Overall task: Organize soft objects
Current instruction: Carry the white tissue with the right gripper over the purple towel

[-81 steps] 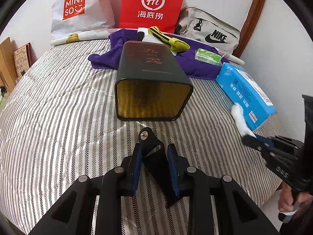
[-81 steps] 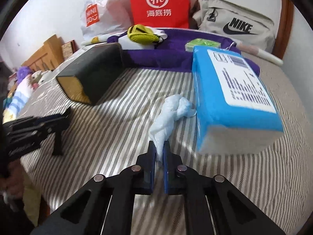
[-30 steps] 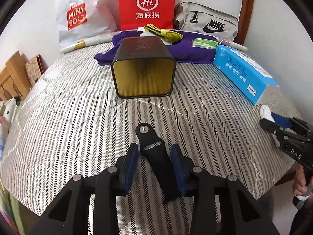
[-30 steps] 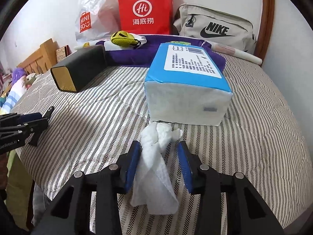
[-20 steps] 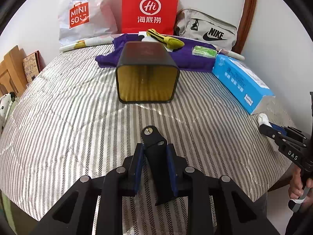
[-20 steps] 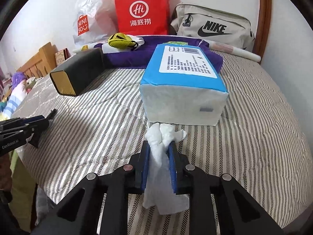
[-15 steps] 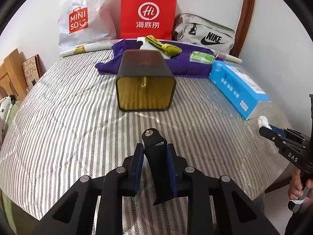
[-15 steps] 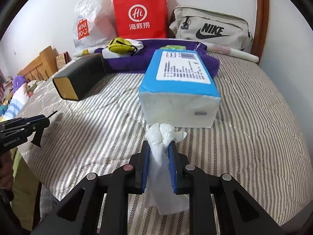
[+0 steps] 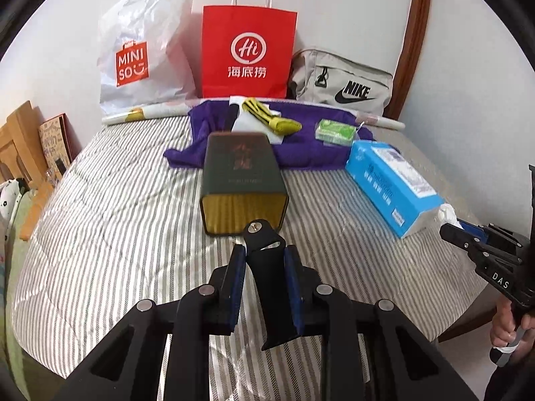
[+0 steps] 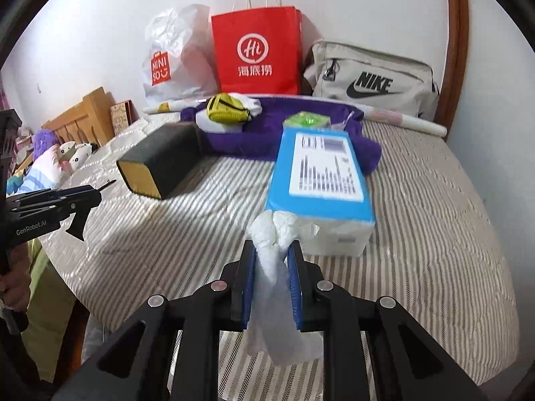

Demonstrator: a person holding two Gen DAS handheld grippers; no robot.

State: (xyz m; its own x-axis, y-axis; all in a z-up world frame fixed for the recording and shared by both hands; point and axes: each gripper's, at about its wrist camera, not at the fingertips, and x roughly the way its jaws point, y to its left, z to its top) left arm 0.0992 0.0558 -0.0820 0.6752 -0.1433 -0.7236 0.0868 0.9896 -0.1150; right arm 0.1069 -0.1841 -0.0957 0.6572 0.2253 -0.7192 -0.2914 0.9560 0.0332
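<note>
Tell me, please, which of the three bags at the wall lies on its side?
The beige Nike bag; the red paper bag and white Miniso bag stand upright.

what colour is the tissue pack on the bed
Blue with white ends, the tissue pack shows best in the right wrist view.

on the bed (image 9: 100, 234) i see the open-ended box (image 9: 242, 180) lying centre, the tissue pack (image 9: 389, 183) to its right, the cloth (image 9: 301, 153) behind both. two bags (image 9: 249, 53) and a pouch (image 9: 347, 80) stand against the wall behind the cloth.
</note>
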